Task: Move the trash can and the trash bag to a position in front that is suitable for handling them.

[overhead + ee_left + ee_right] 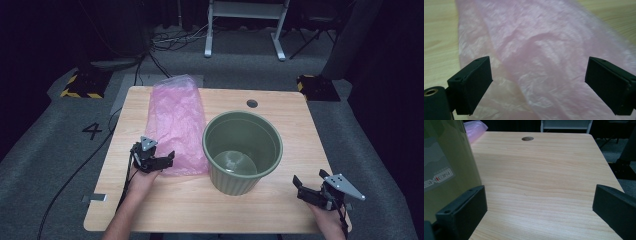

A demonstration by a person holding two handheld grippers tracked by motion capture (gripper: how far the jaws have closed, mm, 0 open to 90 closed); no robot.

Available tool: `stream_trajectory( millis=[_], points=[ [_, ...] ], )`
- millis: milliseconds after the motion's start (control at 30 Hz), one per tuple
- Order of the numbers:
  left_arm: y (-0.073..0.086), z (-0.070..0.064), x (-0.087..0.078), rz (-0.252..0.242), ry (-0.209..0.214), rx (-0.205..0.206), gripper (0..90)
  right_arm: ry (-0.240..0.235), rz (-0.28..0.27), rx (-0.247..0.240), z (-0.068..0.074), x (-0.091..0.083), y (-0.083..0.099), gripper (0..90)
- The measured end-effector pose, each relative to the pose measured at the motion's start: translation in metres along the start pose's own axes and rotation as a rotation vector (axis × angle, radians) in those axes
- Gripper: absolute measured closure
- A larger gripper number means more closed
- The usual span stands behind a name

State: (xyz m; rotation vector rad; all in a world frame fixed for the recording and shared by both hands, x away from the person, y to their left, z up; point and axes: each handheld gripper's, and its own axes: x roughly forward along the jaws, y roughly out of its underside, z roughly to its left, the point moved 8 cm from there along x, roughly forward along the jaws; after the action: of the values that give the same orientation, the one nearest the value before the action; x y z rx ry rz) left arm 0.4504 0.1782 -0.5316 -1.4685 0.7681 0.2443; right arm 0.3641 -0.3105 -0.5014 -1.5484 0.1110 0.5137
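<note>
two things wait on the worktop (280,210): a pink plastic bag (176,125) lying flat at the left, and an empty green bin (242,150) just beside it. likely the bag is meant to line the bin; nothing is gripped yet. the left gripper (159,161) hovers at the bag's near edge, fingers wide. the right gripper (311,186) rests near the bin, fingers wide, holding nothing.

left claw (165,159): jaws wide apart, low, left forearm extended | right claw (309,181): jaws wide apart, low
</note>
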Motion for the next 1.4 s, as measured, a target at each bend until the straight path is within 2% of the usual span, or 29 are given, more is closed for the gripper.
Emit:
stream_trajectory(
  millis=[33, 67, 100, 133, 200, 300, 333, 367, 400, 467, 500, 600, 633, 667, 733, 800, 867, 1033, 1133, 1167, 1267, 1400],
  points=[
    [0.004, 0.003, 0.007, 0.05, 0.002, -0.019, 7.2, 0.0, 0.002, 0.001, -0.001, 0.0, 0.001, 0.0],
    [0.004, 0.003, 0.007, 0.05, 0.002, -0.019, 7.3, 0.0, 0.002, 0.001, -0.001, 0.0, 0.001, 0.0],
    [0.007, 0.005, 0.011, 0.083, -0.02, -0.032, 7.3, -0.001, 0.005, 0.001, -0.001, 0.001, 0.002, 0.0],
    [0.009, 0.006, 0.014, 0.108, -0.023, -0.041, 8.0, -0.001, 0.008, 0.001, -0.001, 0.001, 0.003, 0.0],
    [0.013, 0.007, 0.022, 0.165, -0.05, -0.048, 13.8, -0.003, 0.007, 0.0, -0.001, 0.001, 0.003, 0.0],
    [0.012, 0.003, 0.024, 0.18, -0.046, -0.026, 15.6, -0.006, 0.01, 0.003, -0.002, 0.002, 0.004, 0.0],
    [0.013, 0.002, 0.025, 0.184, -0.06, -0.004, 15.9, -0.009, 0.014, 0.007, -0.002, 0.002, 0.005, 0.0],
    [0.013, 0.002, 0.025, 0.184, -0.06, -0.004, 16.7, -0.013, 0.016, 0.01, -0.002, 0.003, 0.006, 0.0],
    [0.013, 0.0, 0.025, 0.169, -0.075, 0.037, 18.0, -0.012, 0.017, 0.014, -0.003, 0.003, 0.006, 0.0],
    [0.013, -0.001, 0.025, 0.164, -0.065, 0.034, 23.2, -0.012, 0.019, 0.013, -0.003, 0.003, 0.007, 0.0],
    [0.013, -0.002, 0.024, 0.156, -0.058, 0.045, 26.1, -0.01, 0.021, 0.012, -0.005, 0.002, 0.008, 0.0],
    [0.013, -0.005, 0.022, 0.145, -0.041, 0.058, 40.9, -0.009, 0.02, 0.014, -0.005, 0.002, 0.008, 0.0],
    [0.013, -0.005, 0.021, 0.142, -0.034, 0.065, 40.9, -0.007, 0.018, 0.016, -0.006, 0.002, 0.008, 0.0],
    [0.013, -0.006, 0.021, 0.14, -0.029, 0.068, 53.7, -0.008, 0.018, 0.016, -0.006, 0.002, 0.008, 0.0],
    [0.013, -0.005, 0.019, 0.136, -0.027, 0.075, 68.6, -0.011, 0.018, 0.013, -0.005, 0.002, 0.008, 0.0],
    [0.016, -0.005, 0.016, 0.129, -0.018, 0.073, 80.3, -0.013, 0.021, 0.014, -0.004, 0.002, 0.009, 0.0],
    [0.017, -0.006, 0.014, 0.124, -0.01, 0.07, 84.5, -0.014, 0.022, 0.012, -0.004, 0.002, 0.009, 0.0],
    [0.025, -0.01, 0.005, 0.117, 0.022, 0.085, 85.1, -0.018, 0.033, 0.009, -0.003, 0.003, 0.011, 0.0],
    [0.033, -0.017, -0.009, 0.14, 0.031, 0.111, 85.0, -0.016, 0.035, 0.009, -0.003, 0.003, 0.011, 0.0],
    [0.033, -0.017, -0.009, 0.14, 0.031, 0.111, 85.1, -0.016, 0.035, 0.009, -0.003, 0.003, 0.011, 0.0],
    [0.043, -0.025, -0.024, 0.146, 0.055, 0.112, 85.1, -0.014, 0.037, 0.009, -0.003, 0.005, 0.012, 0.0],
    [0.055, -0.031, -0.036, 0.143, 0.051, 0.126, 84.9, -0.017, 0.027, 0.007, -0.003, 0.005, 0.012, 0.0]
  ],
)
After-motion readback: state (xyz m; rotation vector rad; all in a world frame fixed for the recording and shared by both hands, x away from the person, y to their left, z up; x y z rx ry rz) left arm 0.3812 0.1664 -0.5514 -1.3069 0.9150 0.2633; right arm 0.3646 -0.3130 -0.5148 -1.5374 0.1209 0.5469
